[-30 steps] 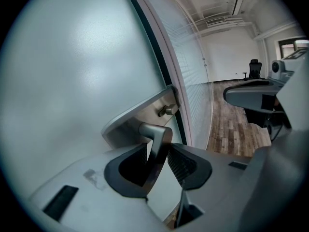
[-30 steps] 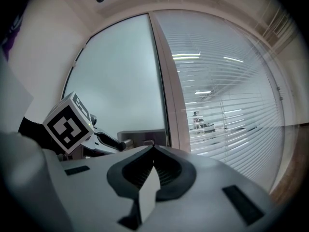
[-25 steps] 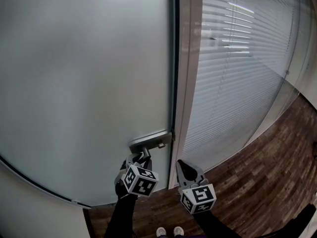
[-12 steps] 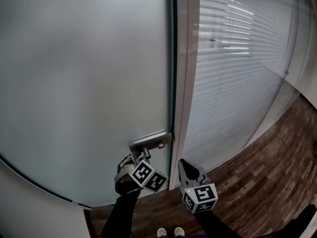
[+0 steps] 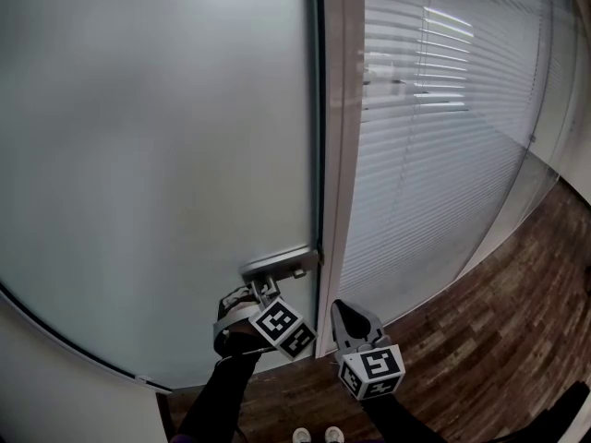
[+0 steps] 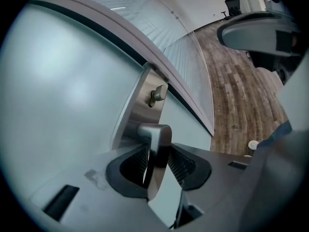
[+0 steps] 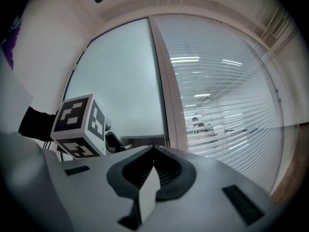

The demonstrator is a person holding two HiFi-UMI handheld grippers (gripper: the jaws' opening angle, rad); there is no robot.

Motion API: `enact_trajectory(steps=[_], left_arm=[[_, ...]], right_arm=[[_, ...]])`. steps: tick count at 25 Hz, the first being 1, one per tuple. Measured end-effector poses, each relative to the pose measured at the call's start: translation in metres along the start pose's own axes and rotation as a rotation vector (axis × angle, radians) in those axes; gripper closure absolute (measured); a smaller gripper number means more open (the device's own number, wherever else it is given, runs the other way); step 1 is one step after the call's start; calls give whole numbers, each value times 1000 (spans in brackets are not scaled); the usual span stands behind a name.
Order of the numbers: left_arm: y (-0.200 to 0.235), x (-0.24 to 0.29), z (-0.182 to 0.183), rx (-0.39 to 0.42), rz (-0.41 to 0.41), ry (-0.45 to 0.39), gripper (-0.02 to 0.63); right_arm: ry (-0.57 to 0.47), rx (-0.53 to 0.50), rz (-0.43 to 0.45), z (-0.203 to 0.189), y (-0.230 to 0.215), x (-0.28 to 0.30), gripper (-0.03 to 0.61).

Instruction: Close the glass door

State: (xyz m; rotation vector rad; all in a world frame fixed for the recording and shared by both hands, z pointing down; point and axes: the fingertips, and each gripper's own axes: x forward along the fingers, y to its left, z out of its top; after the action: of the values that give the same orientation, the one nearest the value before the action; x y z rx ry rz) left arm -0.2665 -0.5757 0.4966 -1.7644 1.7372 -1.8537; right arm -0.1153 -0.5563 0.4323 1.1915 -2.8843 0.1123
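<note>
The frosted glass door [image 5: 157, 155] fills the left of the head view, its edge close against the white door frame [image 5: 338, 155]. A steel lock plate [image 5: 277, 266] carries a lever handle [image 6: 155, 149] and a small thumb-turn [image 6: 158, 94]. My left gripper [image 5: 261, 295] points down at the plate and is shut on the lever, with both ribbed pads pressed against its sides [image 6: 157, 161]. My right gripper [image 5: 340, 310] hangs level just right of it, in front of the frame. Its jaws are shut with nothing between them [image 7: 153, 149].
Right of the frame runs a curved glass wall with white blinds [image 5: 443, 137]. Dark wooden floor [image 5: 499, 321] lies below it. A plain white wall [image 5: 55, 395] curves in at the lower left. The person's shoes [image 5: 314, 432] stand at the bottom edge.
My left gripper has rolled about the lever, so its marker cube now sits tilted to the right. The right gripper has barely moved.
</note>
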Motion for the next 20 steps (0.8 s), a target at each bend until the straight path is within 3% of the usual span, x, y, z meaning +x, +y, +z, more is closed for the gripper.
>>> enact_trajectory(steps=[4, 13, 20], left_arm=[[3, 3, -1, 62, 76, -5, 497], [6, -13, 4, 74, 179, -169, 497], [5, -25, -7, 103, 250, -208, 495]], right_arm=[[5, -3, 1, 1, -2, -3, 588], [2, 1, -9, -2, -5, -5, 588], [-6, -13, 9, 1, 2, -2, 588]])
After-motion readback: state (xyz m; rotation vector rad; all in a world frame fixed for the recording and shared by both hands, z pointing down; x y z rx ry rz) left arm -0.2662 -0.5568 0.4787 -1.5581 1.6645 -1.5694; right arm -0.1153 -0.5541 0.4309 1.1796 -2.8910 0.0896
